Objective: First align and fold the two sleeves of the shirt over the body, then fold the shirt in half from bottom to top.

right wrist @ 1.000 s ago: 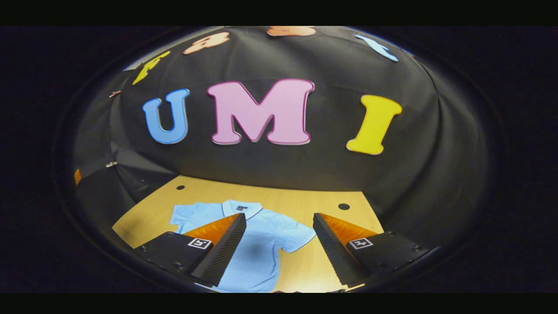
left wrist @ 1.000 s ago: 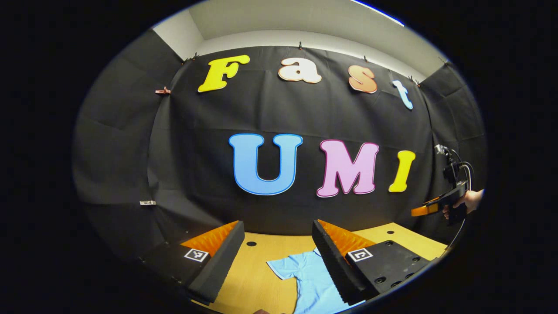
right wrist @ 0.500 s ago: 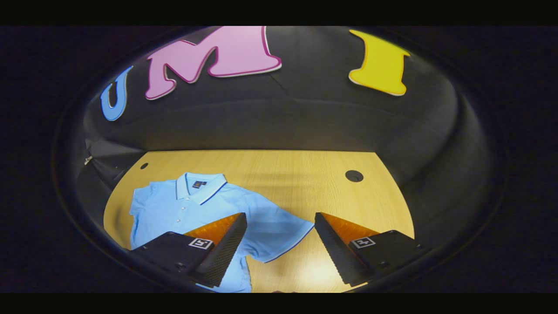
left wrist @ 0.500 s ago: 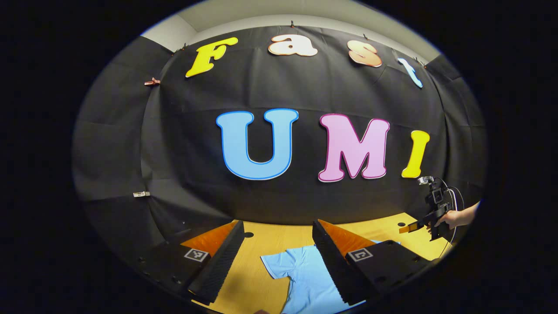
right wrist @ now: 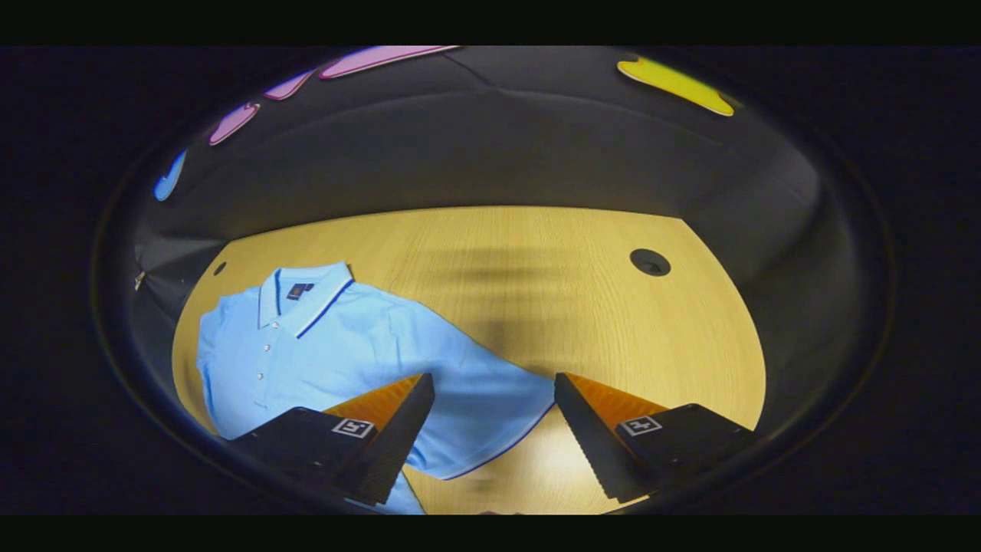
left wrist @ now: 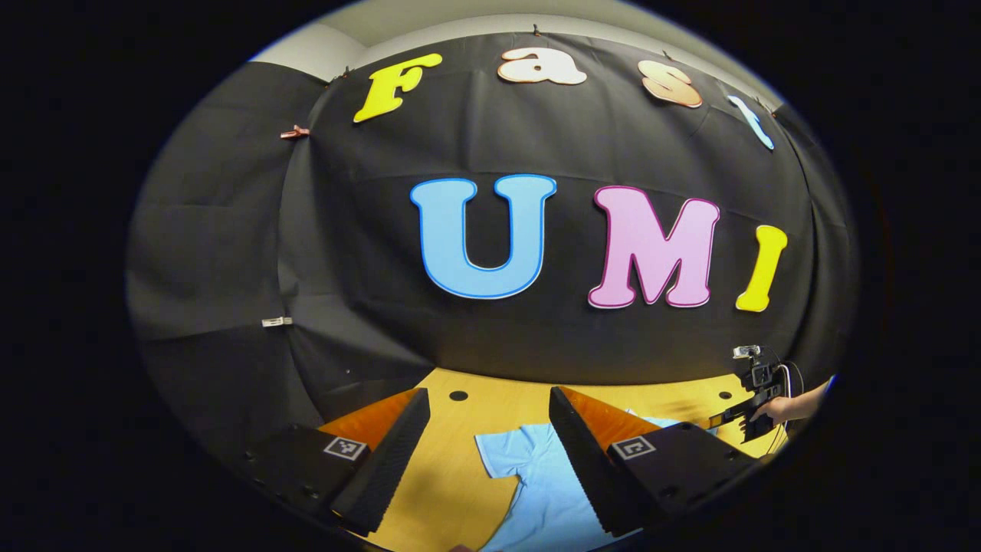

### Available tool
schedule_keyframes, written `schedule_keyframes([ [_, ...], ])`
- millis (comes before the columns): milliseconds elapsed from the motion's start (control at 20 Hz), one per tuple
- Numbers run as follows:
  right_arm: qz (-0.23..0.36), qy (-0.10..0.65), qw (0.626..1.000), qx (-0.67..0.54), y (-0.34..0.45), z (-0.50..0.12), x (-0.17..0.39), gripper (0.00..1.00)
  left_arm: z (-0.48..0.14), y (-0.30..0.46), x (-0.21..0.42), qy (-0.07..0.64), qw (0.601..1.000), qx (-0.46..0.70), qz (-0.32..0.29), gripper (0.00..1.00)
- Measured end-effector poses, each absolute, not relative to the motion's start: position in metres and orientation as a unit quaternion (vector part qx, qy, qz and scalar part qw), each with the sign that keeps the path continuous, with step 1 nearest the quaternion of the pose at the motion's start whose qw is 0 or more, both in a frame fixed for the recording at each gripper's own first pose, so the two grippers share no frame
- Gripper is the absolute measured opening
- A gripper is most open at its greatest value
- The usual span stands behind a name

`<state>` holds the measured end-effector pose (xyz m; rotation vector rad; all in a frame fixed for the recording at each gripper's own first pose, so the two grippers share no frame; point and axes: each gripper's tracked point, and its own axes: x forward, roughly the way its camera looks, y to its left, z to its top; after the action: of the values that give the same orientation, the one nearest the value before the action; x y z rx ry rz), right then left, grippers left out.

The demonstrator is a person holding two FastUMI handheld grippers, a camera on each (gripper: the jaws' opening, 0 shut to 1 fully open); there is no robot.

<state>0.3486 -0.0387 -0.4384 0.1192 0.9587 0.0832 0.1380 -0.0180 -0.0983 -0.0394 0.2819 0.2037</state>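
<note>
Your tabletop (right wrist: 582, 307) carries the flat shirt (right wrist: 345, 353); both grippers, left gripper (left wrist: 487, 429) and right gripper (right wrist: 494, 414), gape wide above sleeves at 6 o'clock.

The shirt (right wrist: 360, 345) was light blue with dark blue trim on its collar (right wrist: 306, 295); the surface (right wrist: 582, 307) was yellow wood grain.

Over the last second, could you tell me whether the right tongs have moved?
Yes. The right tongs have come down toward the wooden table and the shirt: the table's round hole has climbed in the right gripper view.
</note>
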Motion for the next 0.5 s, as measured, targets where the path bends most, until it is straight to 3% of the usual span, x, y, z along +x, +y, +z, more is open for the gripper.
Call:
schedule_keyframes([
  [500,0.026,0.485,0.873,0.039,-0.04,-0.463,0.349,0.99,-0.103,-0.003,0.142,0.15,0.983,-0.022,0.107,1.0],
])
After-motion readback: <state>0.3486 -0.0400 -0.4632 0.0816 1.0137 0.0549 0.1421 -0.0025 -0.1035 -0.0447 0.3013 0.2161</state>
